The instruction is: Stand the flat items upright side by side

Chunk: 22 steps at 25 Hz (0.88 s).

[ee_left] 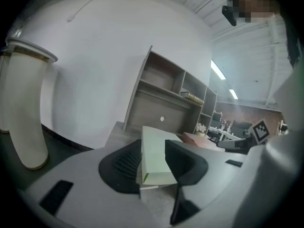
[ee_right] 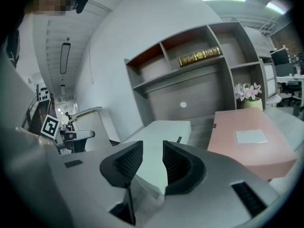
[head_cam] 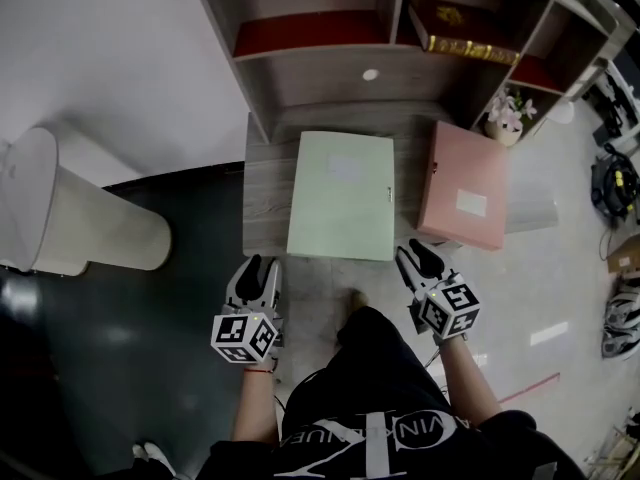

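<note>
Pale green, the file box (head_cam: 340,196) lies flat on the wooden desk (head_cam: 262,203) beside a flat pink file box (head_cam: 465,183), neither yet upright, while the left gripper (head_cam: 262,266) and right gripper (head_cam: 417,256), jaws parted and empty, sit just short of its near corners, apparently lined up to lift it.

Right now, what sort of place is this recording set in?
Likely an office: a shelf unit holding a book, a green box and a pink box flat on a table, and a monitor on desks behind.
</note>
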{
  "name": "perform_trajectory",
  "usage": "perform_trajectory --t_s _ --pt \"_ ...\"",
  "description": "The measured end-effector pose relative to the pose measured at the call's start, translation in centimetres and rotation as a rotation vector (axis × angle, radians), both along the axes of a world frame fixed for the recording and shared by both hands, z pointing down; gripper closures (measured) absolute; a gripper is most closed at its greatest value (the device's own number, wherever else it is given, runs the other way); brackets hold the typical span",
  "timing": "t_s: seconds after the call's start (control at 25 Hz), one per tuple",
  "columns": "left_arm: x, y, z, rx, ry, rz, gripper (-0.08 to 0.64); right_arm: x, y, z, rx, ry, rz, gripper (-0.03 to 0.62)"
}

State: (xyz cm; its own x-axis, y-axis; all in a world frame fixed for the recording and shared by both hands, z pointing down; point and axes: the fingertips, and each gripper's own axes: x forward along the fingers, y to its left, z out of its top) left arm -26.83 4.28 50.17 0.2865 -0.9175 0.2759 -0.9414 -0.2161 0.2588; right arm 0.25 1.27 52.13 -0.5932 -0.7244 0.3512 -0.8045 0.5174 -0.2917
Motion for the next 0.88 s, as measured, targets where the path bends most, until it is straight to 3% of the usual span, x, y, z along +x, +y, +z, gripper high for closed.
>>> perform_trajectory --t_s 0.4,0.56,0.72,0.88 --pt "1.4 -5.8 1.1 -0.068 0.026 0.034 0.382 -0.7 -7.5 0.5 -0.067 0.031 -0.055 0.407" --pt "2.1 -8.1 1.7 -0.092 0.009 0.046 0.365 -0.9 -10.7 0.8 -0.104 0.027 -0.036 0.394" --pt "2.9 -10.0 2.6 -0.12 -0.021 0.074 0.348 -0.9 -13.6 2.4 -0.191 0.039 0.014 0.357" --pt "3.4 -12.3 4.4 -0.199 0.002 0.116 0.294 -1.2 -16.5 4.4 -0.306 0.009 0.07 0.344"
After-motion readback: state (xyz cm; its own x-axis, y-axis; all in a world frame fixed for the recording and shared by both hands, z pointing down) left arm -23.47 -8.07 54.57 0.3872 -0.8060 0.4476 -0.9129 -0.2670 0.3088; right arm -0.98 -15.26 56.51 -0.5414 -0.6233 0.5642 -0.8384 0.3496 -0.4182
